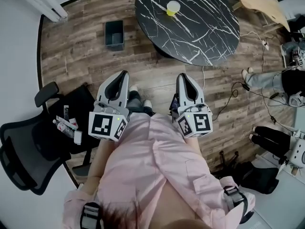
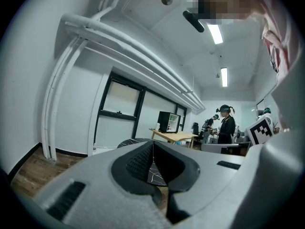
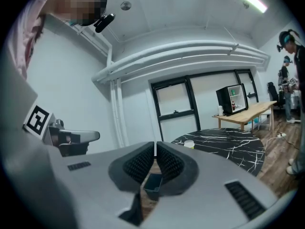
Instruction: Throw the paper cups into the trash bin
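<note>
A white paper cup with yellow inside (image 1: pixel 172 7) stands on the round black marble table (image 1: pixel 209 32) at the top of the head view. It also shows in the right gripper view as a cup (image 3: pixel 189 144) on the table's (image 3: pixel 233 142) near edge. The dark trash bin (image 1: pixel 114 34) sits on the wooden floor left of the table, and the bin (image 3: pixel 153 185) peeks out below the right jaws. My left gripper (image 1: pixel 125 74) (image 2: pixel 153 143) and right gripper (image 1: pixel 183 75) (image 3: pixel 155 143) are held side by side over the floor, short of the table. Both are shut on nothing.
A black office chair (image 1: pixel 21 151) and a low black stand with small items (image 1: pixel 71 125) are at my left. Seated people's legs (image 1: pixel 267 80) and cables (image 1: pixel 238 92) lie at the right. A wooden desk (image 3: pixel 248 111) stands beyond the table.
</note>
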